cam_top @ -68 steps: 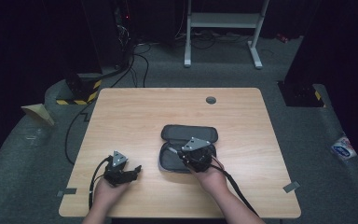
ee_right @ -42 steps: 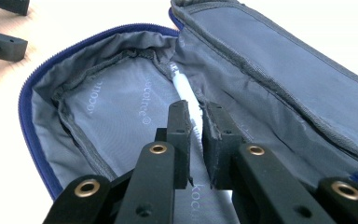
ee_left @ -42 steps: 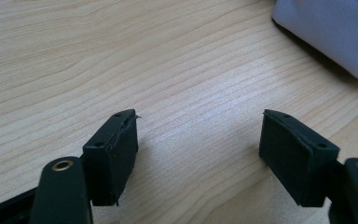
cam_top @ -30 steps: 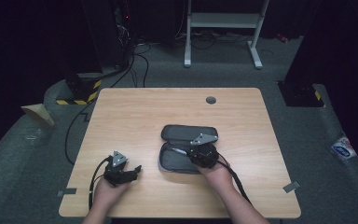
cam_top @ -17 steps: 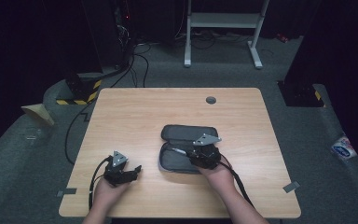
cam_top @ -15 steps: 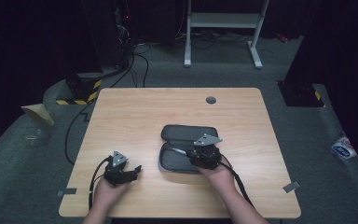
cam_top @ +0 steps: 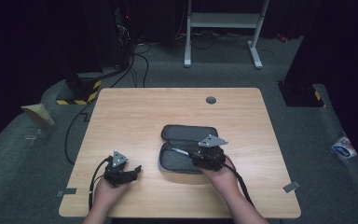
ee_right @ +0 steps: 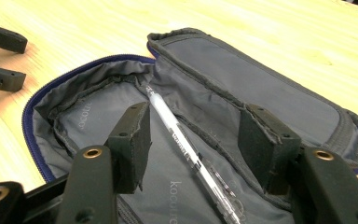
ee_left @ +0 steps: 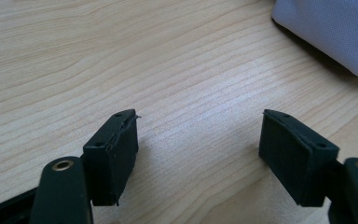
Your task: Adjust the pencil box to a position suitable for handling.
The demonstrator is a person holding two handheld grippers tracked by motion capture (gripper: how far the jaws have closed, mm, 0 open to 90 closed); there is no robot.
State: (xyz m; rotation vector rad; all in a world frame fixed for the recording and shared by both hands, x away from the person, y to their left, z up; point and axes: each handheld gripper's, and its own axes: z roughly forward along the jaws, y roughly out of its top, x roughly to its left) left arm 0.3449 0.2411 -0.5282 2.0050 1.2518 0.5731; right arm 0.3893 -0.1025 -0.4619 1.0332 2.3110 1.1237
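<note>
Between the right gripper's [ee_right: 193, 147] wide-spread, empty jaws: pen [ee_right: 186, 149], clear-barrelled, lying loose inside the opened grey case [ee_right: 270, 88], running away from the jaws toward the case's fold. Judged light, rigid, smooth, liable to roll or slip; best taken across mid-barrel, squarely. Case: soft fabric, blue zip edge, flat on the table [cam_top: 135, 116]; lining likely to bunch under a jaw. Left gripper [ee_left: 198, 149]: jaws wide apart, holding nothing, low over bare wood, case corner just beyond its far right.
</note>
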